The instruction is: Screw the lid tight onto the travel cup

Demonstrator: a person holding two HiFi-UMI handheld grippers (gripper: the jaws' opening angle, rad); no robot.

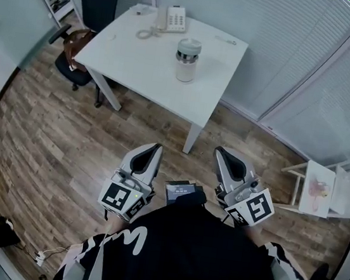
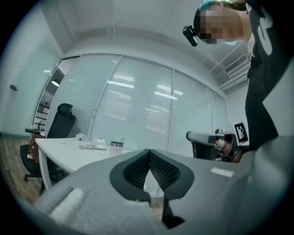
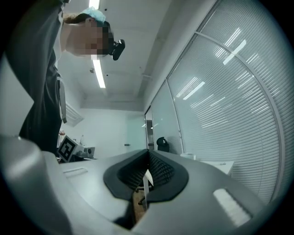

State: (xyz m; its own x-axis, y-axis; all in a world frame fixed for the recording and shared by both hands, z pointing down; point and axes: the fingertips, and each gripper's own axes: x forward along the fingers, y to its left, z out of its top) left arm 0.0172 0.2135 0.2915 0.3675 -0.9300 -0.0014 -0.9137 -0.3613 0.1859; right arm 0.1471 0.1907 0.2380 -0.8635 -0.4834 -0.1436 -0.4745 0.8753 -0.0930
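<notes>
The cup (image 1: pixel 186 66) stands on the desk (image 1: pixel 140 61) near the phone (image 1: pixel 171 19), with the lid (image 1: pixel 189 45) maybe sitting on top. The left claw (image 1: pixel 153 147) and right claw (image 1: pixel 222 152) are pressed together, empty, far from the phone. Reaching in closed could knock the cup over.

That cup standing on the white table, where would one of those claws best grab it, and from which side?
Probably the white body of the travel cup, below its grey lid, coming in level from the near edge of the table. It stands upright and round, so the sides offer a grip, the lid is left free to turn, and the telephone sits behind it.
</notes>
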